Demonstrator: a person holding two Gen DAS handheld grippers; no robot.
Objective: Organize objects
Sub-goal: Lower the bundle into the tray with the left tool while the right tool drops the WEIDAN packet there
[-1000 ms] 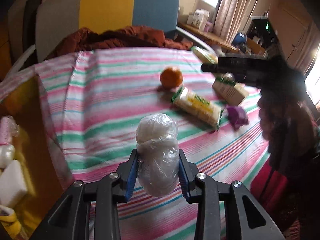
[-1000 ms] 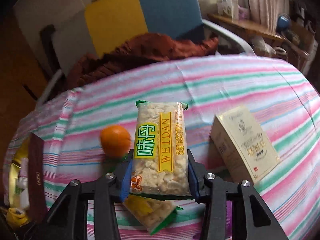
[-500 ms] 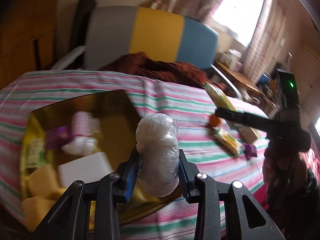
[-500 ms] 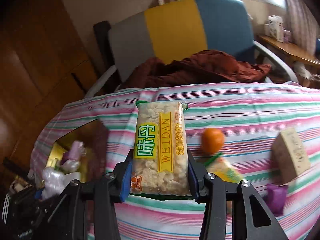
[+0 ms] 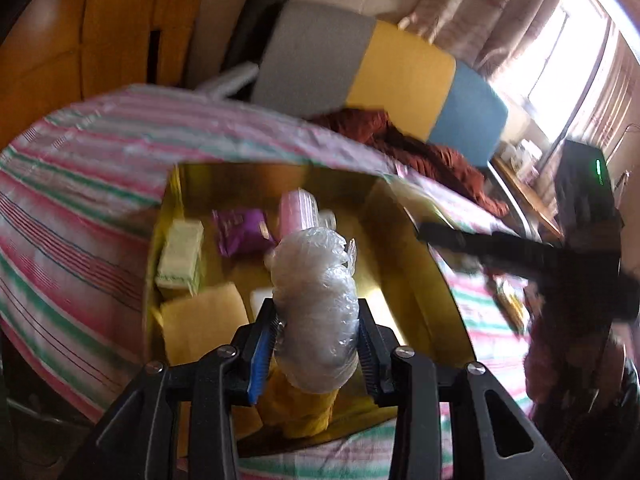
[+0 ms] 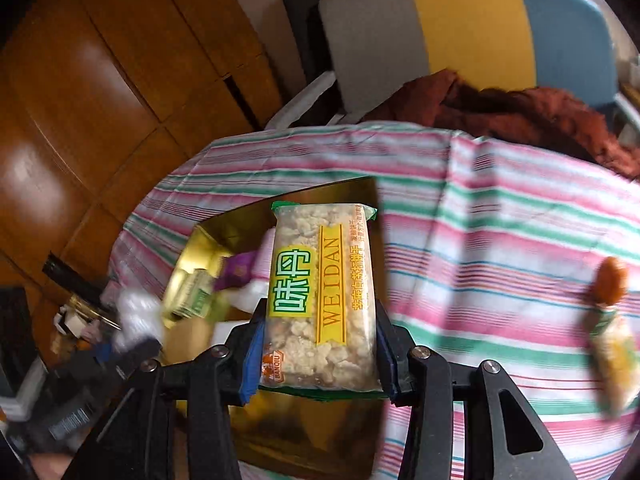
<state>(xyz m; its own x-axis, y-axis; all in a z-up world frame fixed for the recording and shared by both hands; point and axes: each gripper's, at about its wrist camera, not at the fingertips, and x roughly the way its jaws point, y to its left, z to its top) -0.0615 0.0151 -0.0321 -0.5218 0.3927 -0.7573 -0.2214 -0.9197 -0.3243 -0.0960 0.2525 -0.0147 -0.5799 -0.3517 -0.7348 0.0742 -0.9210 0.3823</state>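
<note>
Snack packet (image 6: 322, 304) upright lengthwise in right tongs (image 6: 318, 354), label facing camera.

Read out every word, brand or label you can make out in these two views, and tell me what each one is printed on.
"WEIDAN": yellow strip on the clear rice-cracker snack packet held in the right gripper.
"味丹": green patch on the same packet.
"BANOIU", roughly: small orange logo at the packet's lower corner.
Orange Chinese column on the packet: too small to read.
Purple wrapper and pale green box in the gold box: print blurred.
</note>
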